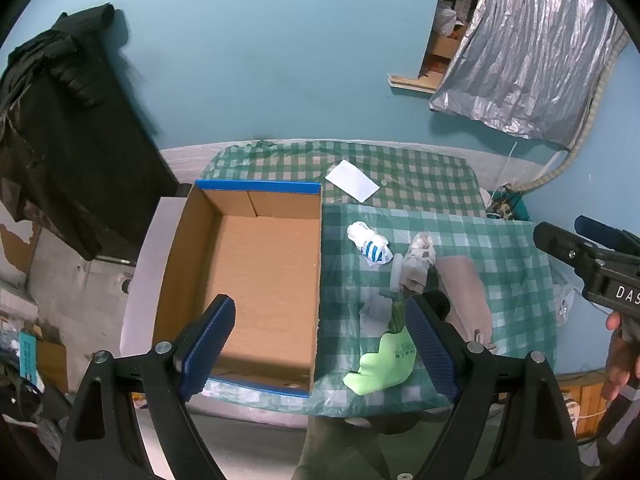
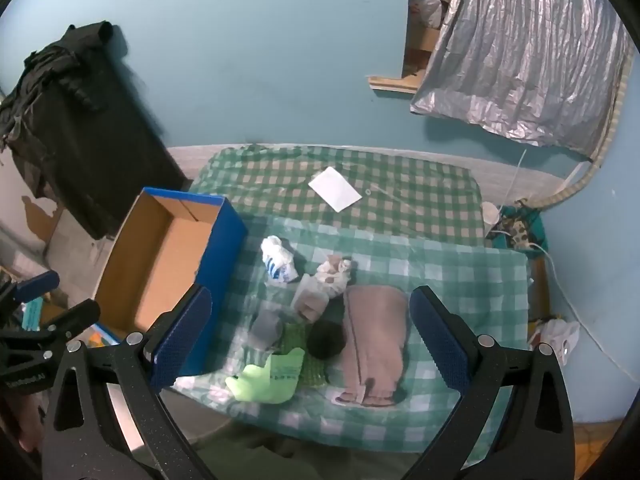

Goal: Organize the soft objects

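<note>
open box point(image 1: 256, 264), socks point(image 2: 280, 372) beside, jaws apart

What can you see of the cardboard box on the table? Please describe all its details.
The cardboard box is an open rectangular box without a lid, brown corrugated card inside, blue outside and along its rim. It holds nothing that either view shows. It stands upright at the left side of the table, partly on the green checked tablecloth, with the soft things lying to its right. In the left wrist view the left hand-held gripper hovers open above its near corner; nothing grips it.
</note>
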Demonstrator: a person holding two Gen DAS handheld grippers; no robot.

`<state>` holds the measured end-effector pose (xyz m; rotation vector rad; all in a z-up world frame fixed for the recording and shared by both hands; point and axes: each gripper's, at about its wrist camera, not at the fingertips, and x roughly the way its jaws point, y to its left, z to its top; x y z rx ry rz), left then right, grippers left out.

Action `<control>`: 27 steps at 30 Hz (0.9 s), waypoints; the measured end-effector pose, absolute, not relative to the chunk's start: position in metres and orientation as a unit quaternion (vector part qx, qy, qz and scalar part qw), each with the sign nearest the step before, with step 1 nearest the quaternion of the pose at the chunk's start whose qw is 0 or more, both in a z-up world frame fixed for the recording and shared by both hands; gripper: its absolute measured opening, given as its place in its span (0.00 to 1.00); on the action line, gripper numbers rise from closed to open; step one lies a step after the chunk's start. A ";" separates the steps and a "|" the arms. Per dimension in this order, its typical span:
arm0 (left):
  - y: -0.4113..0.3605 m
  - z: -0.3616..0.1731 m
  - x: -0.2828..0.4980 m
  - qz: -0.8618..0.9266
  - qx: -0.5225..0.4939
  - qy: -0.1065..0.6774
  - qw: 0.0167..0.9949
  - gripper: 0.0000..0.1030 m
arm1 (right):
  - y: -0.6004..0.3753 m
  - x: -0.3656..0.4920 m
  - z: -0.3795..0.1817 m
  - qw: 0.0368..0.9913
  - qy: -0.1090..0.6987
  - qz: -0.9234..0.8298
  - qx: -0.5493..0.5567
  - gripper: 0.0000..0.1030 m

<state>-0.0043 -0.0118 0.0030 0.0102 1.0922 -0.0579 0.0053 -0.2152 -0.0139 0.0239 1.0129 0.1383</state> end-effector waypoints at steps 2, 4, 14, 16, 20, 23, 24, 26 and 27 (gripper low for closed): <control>-0.014 0.003 -0.003 -0.028 0.007 0.521 0.853 0.85 | -0.215 0.005 -0.014 0.872 0.485 0.066 0.011 0.97; -0.014 0.003 -0.002 -0.030 0.007 0.522 0.852 0.85 | -0.215 0.005 -0.014 0.872 0.486 0.066 0.011 0.97; -0.017 0.002 -0.003 -0.030 0.007 0.522 0.853 0.85 | -0.217 0.007 -0.018 0.871 0.486 0.072 0.009 0.97; -0.016 0.002 -0.004 -0.031 0.006 0.521 0.853 0.85 | -0.218 0.007 -0.020 0.871 0.486 0.074 0.007 0.97; -0.022 0.002 -0.004 -0.029 0.006 0.520 0.854 0.85 | -0.221 0.008 -0.022 0.871 0.485 0.076 0.005 0.97; -0.026 0.001 -0.002 -0.027 0.008 0.520 0.854 0.85 | -0.221 0.008 -0.022 0.871 0.486 0.076 0.004 0.97; -0.027 0.001 -0.001 -0.026 0.007 0.521 0.853 0.85 | -0.221 0.008 -0.022 0.871 0.486 0.076 0.004 0.97; -0.027 0.000 -0.001 -0.026 0.007 0.521 0.853 0.85 | -0.221 0.009 -0.021 0.871 0.486 0.076 0.004 0.97; -0.028 0.000 -0.001 -0.025 0.007 0.521 0.853 0.85 | -0.221 0.009 -0.022 0.870 0.487 0.075 0.004 0.97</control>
